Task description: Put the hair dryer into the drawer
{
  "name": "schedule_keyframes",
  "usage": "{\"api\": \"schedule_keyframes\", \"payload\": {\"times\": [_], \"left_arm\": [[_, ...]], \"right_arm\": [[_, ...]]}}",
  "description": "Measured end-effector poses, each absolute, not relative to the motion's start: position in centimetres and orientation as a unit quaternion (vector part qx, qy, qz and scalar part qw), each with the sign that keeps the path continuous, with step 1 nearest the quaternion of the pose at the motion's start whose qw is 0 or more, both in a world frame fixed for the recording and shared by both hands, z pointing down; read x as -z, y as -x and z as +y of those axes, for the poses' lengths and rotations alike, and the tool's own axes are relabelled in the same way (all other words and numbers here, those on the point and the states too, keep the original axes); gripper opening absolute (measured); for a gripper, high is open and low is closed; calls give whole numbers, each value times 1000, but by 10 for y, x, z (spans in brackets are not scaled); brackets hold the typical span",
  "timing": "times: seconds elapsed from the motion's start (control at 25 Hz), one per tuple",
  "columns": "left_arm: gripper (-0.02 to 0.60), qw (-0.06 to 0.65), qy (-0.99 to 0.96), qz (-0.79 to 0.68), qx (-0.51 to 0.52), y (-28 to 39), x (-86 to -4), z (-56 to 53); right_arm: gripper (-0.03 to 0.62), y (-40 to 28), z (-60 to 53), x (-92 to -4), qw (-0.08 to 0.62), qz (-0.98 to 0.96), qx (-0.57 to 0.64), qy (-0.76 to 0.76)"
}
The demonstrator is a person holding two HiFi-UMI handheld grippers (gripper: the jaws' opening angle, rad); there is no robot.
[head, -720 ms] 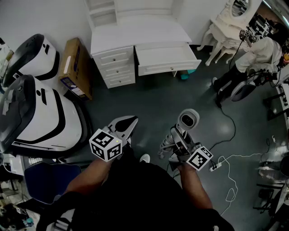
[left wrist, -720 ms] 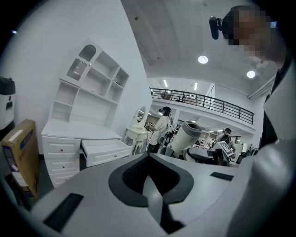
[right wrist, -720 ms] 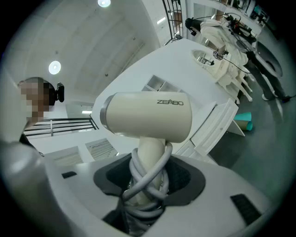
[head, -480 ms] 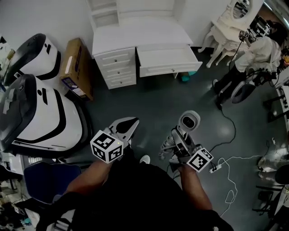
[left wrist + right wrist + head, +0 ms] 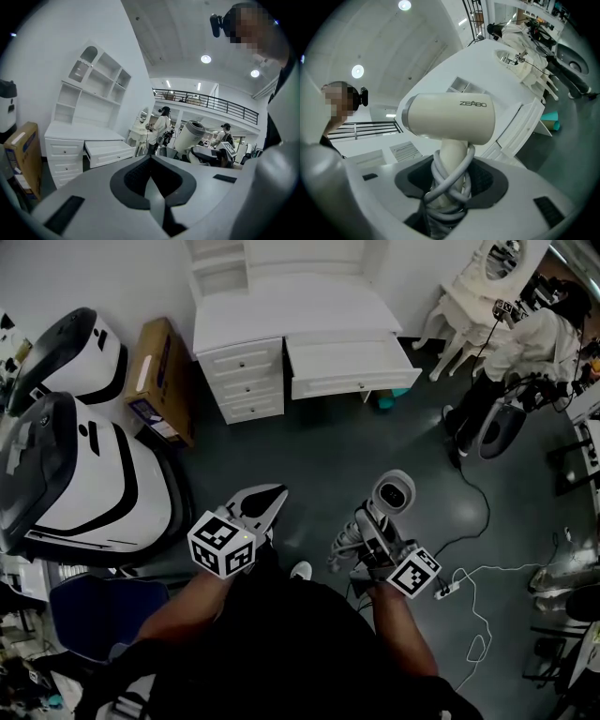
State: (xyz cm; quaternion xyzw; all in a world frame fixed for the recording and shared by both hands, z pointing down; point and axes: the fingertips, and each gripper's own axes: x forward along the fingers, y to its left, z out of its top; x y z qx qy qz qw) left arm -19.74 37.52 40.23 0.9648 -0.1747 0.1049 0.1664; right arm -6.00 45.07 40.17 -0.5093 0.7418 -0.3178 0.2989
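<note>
Hair dryer (image 5: 392, 491) near side of room, held over dark floor (image 5: 319, 451), well apart from drawer (image 5: 345, 365). Clamped by right gripper (image 5: 372, 524): jaws closed on handle (image 5: 453, 154), w/ grey cord (image 5: 439, 186) wound round it where pads bite; barrel (image 5: 450, 117) sits above jaws. Shell looks like rigid smooth plastic, prob. light to moderate in weight but top-heavy, so likely to swing or twist in grip if tipped fast. Glossy surface prob. slippery; cord loops add some bite yet are soft and could shift under pads, maybe loosening hold. Best hold judged to be mid handle, as now, not barrel (too wide, too slick). Worth keeping barrel up while carrying. Drawer pulled out of white dresser (image 5: 281, 310) at far side, just right of stack of three small shut drawers; looks roomy enough to lay dryer flat. Left gripper (image 5: 267, 498) near left, jaws together, nothing between them, free to steady drawer front if needed. Cardboard box (image 5: 157, 381) beside dresser on left, off likely path.
</note>
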Motion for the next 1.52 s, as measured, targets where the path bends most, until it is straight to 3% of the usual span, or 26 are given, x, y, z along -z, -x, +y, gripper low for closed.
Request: {"api": "schedule_keyframes", "payload": {"times": [0.84, 1.52], "left_arm": [[9, 193, -958, -178, -116, 209, -413, 333], [9, 191, -963, -161, -103, 207, -404, 223]], "right_arm": [[218, 79, 404, -410, 267, 743, 339, 511], [218, 82, 303, -399, 263, 738, 332, 526]]}}
